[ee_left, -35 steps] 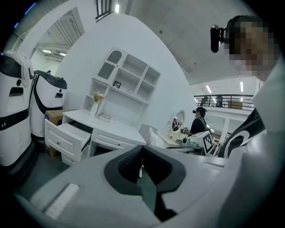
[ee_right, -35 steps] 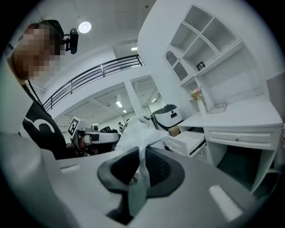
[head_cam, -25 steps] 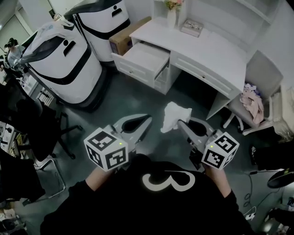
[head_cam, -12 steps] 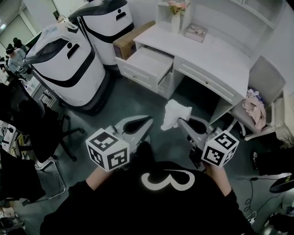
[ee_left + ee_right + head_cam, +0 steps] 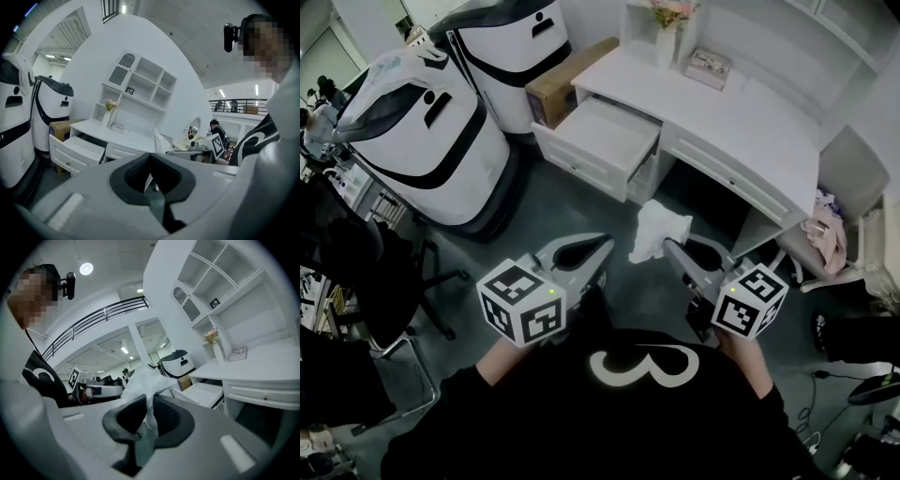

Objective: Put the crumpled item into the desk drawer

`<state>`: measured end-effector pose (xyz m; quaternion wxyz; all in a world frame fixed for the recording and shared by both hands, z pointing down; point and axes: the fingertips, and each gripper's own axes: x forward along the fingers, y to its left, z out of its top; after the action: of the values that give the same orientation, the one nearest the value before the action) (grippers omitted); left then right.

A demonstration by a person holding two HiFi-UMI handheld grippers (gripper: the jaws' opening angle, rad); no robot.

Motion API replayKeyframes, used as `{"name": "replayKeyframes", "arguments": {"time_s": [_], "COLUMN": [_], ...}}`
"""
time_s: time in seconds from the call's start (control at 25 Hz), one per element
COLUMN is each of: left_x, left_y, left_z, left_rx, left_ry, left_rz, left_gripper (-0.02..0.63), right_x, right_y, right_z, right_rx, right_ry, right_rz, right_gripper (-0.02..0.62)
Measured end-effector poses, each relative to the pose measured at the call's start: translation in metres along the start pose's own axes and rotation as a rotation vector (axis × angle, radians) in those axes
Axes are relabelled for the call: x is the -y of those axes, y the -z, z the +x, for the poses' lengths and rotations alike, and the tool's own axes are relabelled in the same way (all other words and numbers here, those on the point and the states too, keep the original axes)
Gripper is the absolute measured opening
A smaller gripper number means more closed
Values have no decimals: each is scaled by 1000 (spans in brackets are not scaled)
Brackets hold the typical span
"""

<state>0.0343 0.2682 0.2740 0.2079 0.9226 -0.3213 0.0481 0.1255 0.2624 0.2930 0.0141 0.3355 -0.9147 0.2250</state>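
1. In front of the person's chest, above the dark floor, the right gripper [image 5: 670, 249] is clenched on the crumpled item [image 5: 659, 231], a white wad that looks like paper or thin cloth. The right gripper view shows one fold pinched between the pads [image 5: 165, 416], with the bulk bunched above the tips.
2. Gripping only a lower fold leaves most of the wad free of the jaws. That probably lets it fall cleanly once the jaws part.
3. The left gripper [image 5: 598, 247] has its jaws together with nothing between them. It hangs beside the right one, apart from the wad, and appears to be idle.
4. It has no obvious job here, because the desk drawer [image 5: 605, 131] already stands pulled out at the left end of the white desk [image 5: 750, 112]. What shows of its bottom is bare.
5. The drawer lies well ahead of both grippers, so the item is in the air and not yet delivered. By my reading, this is the carrying stage.
6. A cardboard box [image 5: 567, 80] sits just beside the drawer. Bringing the wad down from above the open tray, rather than from the side, looks like the safest approach.
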Motion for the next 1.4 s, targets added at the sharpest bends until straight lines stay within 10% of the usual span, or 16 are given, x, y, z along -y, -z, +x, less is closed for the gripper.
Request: {"name": "replayKeyframes", "arguments": {"time_s": [0.84,1.4], "left_x": [-308,-368], "left_y": [-97,-90], "left_z": [117,153], "left_rx": [-117,-172], "left_ry": [64,98], "left_rz": [-96,-116], "left_gripper": [10,11], "right_x": [162,203], "right_y": [-77,-77], "right_z": [279,323], "right_rx": [-108,-138], "right_ry": [105,179], "right_rz": [113,131], "right_gripper": [47,48]}}
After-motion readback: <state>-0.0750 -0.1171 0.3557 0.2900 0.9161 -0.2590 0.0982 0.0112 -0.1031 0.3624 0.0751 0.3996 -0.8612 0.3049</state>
